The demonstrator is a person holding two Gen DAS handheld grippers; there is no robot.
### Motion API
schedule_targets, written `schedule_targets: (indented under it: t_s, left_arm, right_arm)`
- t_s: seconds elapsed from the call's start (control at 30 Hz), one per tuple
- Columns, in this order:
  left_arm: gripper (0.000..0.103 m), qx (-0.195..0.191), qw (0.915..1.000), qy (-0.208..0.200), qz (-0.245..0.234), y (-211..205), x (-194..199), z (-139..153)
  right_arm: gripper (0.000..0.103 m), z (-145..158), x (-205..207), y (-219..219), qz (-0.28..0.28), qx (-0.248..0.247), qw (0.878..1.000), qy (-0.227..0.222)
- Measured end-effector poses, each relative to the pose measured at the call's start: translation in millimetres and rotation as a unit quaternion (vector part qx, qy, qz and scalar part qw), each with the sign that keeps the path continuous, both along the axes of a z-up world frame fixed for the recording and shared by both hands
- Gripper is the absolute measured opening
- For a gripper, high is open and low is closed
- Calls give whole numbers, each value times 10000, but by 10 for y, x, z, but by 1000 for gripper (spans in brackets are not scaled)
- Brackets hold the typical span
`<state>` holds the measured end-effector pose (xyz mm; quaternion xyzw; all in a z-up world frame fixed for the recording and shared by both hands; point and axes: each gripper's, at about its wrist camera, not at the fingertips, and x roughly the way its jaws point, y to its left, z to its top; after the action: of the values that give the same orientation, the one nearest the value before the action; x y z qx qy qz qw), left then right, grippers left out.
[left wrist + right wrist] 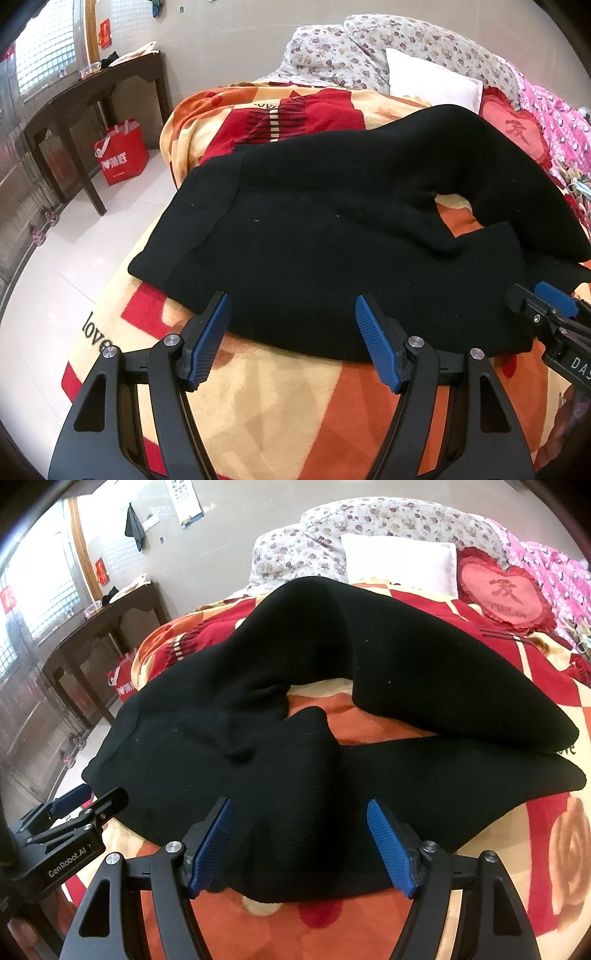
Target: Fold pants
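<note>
A pair of black pants (295, 775) lies spread across the patterned blanket (280, 398) on the bed, the waist toward the edge of the bed nearest the dark wooden surface (74, 99). One leg bends away from the waist toward the white pillow (399, 561) and doubles back, so the legs do not yet lie together. Both tongs hang over the near hem of the pants, side by side. The left tongs (293, 332) are released, jaws wide, pads just above the cloth near the waist end. The right tongs (301, 843) are likewise spread, straddling a raised ridge of fabric farther from the waist. I'd judge they are poised this way to pinch that edge at two points, so the cloth can be lifted evenly.
</note>
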<state>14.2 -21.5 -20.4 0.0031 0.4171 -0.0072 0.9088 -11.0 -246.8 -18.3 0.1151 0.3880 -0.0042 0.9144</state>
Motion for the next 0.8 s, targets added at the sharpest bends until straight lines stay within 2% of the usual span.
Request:
schedule_targets:
  t_s: [0.17,0.2,0.27,0.37,0.8]
  left_arm:
    - [70,-60,10000,56,10,18,6,-25]
    - [70,-76,9999,84,14,22,11,-32]
    - [70,-115,9999,124,22,31,24,-34]
    - [70,-149,9998,146,58,51,32,-37]
    - [70,-107,9998,181,47,25,71,-44]
  right_arm:
    - [72,-10,13,1,-2,28,9999,-165]
    - [72,-18,19,0,4,-4,10000,-51]
    - [72,-9,14,0,2,46,9998,-191]
    - [72,-28,30,-2,-2,55,10000,-24]
    - [72,-19,58,-23,11,50,10000,54]
